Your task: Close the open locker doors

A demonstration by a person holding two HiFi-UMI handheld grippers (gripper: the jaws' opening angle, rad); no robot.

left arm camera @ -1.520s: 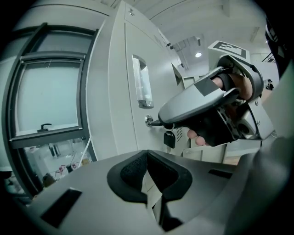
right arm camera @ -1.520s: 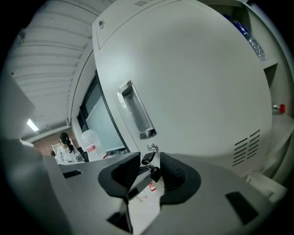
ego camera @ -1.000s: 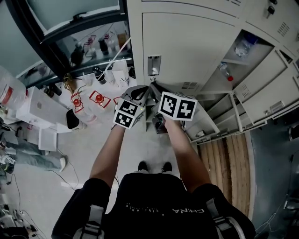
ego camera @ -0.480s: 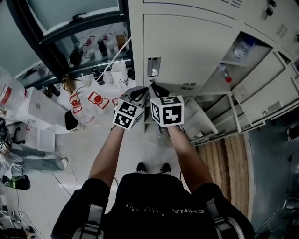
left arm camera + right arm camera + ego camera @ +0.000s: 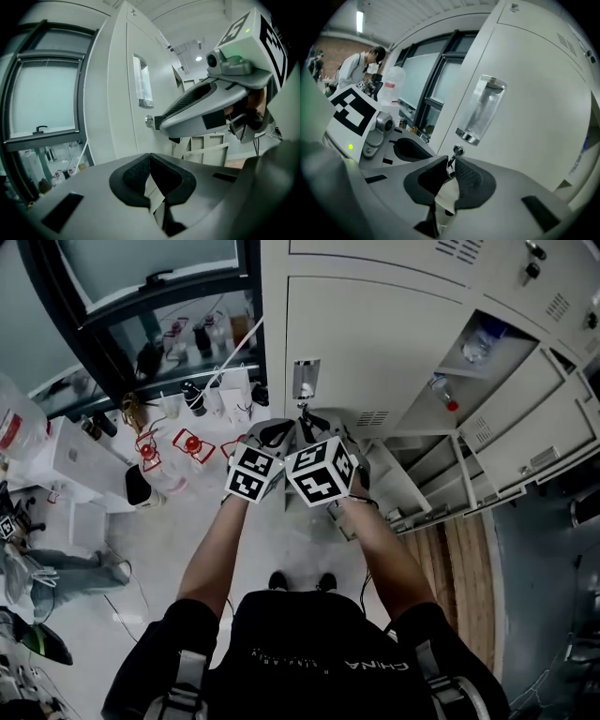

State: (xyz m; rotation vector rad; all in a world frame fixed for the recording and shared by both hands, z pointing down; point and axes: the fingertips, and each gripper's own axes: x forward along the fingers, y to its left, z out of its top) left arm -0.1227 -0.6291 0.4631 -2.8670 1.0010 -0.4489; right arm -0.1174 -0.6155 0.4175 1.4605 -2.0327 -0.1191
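The grey moulded-plastic left gripper point(image 5: 151, 183) and right gripper point(image 5: 449, 174) bear black ribbed pads point(image 5: 471, 182) at their tips and white cubes point(image 5: 251, 472) with black square markers behind, and the person wears a black short-sleeved shirt point(image 5: 309, 645) with grey straps point(image 5: 188, 677).

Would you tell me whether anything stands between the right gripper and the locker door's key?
Nothing visible does: the right gripper has its jaws closed on the key in the lock of the door.
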